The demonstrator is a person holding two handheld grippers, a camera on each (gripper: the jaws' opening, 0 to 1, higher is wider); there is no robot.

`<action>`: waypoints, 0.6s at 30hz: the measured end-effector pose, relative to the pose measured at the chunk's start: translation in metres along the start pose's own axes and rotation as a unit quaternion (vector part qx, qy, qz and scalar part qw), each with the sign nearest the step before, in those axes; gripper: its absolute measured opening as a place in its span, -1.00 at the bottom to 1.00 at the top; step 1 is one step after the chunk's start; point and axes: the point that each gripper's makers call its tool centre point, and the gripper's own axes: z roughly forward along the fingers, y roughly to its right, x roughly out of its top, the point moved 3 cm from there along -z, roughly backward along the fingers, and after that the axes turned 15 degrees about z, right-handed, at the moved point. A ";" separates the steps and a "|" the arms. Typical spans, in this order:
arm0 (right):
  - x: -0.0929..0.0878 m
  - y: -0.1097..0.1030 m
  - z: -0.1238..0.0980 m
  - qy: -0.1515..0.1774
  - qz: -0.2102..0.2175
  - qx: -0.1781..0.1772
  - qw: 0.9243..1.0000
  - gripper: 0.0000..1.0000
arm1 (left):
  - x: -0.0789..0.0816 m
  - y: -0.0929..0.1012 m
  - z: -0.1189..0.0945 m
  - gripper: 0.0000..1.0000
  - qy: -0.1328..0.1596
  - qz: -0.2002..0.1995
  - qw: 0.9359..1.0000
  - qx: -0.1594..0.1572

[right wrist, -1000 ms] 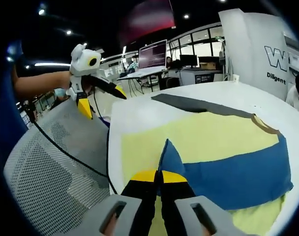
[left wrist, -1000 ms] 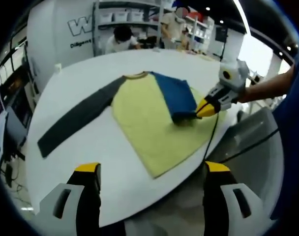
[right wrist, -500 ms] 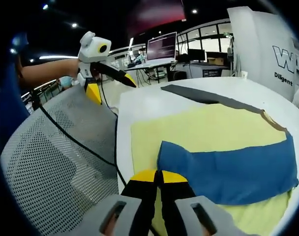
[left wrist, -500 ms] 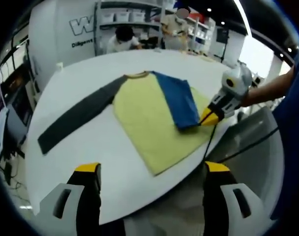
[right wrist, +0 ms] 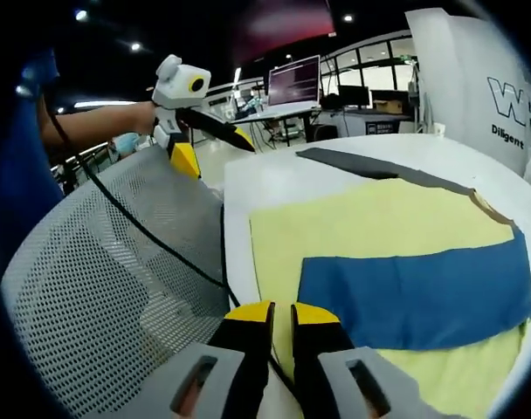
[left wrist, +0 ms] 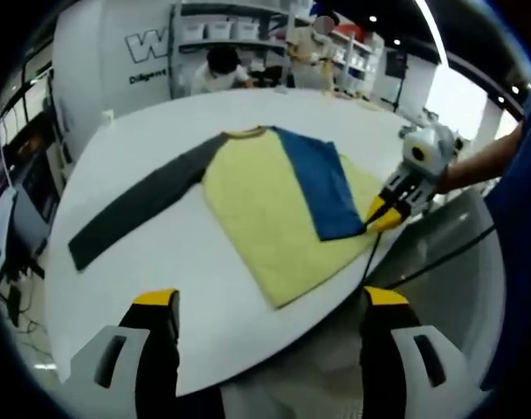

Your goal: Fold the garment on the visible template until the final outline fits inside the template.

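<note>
Since a moment ago the blue sleeve has been laid flat across the yellow shirt, and the right gripper has let go of it; its jaws now stand slightly apart, holding nothing, with the sleeve's cuff end lying just ahead of the tips.

Seen from the left gripper, whose jaws are spread wide and hold nothing, the shirt lies well ahead on the white table. The gray sleeve stretches out to the left and toward the gripper, ending in a squared cuff. The shirt's long axis runs from the collar at the far side to the hem near the table's close edge, slanting rightward. The blue sleeve lies along that body on its right part, cuff pointing toward the hem.

In the right gripper view the gray mesh chair fills the left side, the shirt's right part is cut off by the picture's edge, and the far gray sleeve shows only as a thin strip. No template outline can be made out under the shirt.
</note>
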 end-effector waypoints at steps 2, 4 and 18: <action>0.003 0.002 -0.007 0.010 0.010 -0.003 1.000 -0.88 | -0.001 -0.001 0.001 0.61 0.000 -0.001 1.000 -0.001; 0.006 0.007 -0.018 0.025 0.019 -0.009 0.999 -0.82 | -0.001 -0.002 0.001 0.61 0.001 -0.002 1.000 -0.002; 0.000 0.029 -0.079 0.061 0.066 -0.033 0.995 -0.35 | 0.002 -0.012 0.009 0.61 0.003 0.009 1.000 -0.018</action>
